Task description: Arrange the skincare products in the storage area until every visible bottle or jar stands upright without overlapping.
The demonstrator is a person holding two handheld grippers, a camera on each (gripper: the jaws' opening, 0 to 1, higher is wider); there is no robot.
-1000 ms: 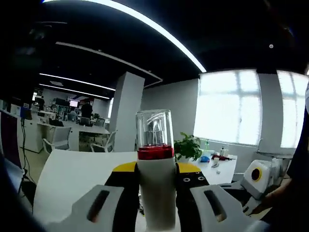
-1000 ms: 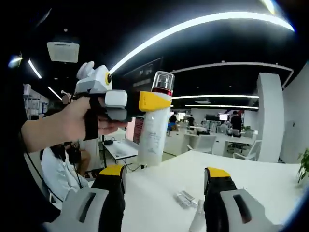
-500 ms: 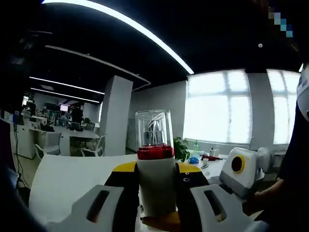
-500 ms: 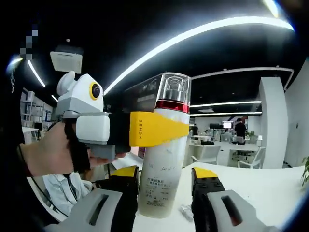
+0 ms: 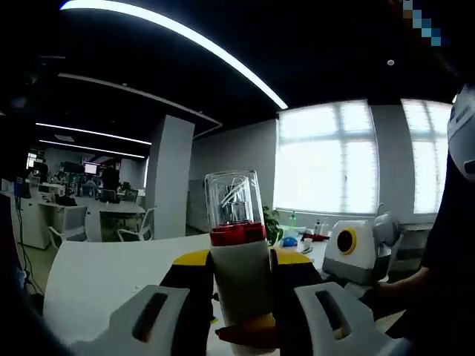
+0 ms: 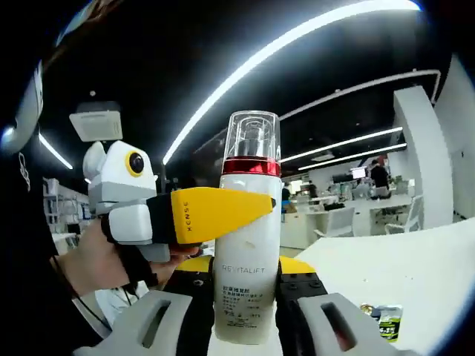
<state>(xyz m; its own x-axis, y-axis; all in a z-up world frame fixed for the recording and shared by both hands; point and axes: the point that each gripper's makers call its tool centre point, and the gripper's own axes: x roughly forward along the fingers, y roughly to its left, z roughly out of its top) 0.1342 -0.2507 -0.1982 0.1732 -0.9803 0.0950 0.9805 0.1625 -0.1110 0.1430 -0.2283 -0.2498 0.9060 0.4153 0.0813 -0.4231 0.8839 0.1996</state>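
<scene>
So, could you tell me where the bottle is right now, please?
The bottle is held up above the white table, upright between the jaws of both grippers: centre of the left gripper view, centre of the right gripper view.

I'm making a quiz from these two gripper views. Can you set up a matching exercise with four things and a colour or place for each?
Things:
1. bottle cap
2. bottle collar
3. left gripper fingers
4. small packet

Descriptions:
A. red
B. yellow
C. lying on the white table
D. clear

Pairs: 1-D, 2-A, 3-B, 4-C
</scene>
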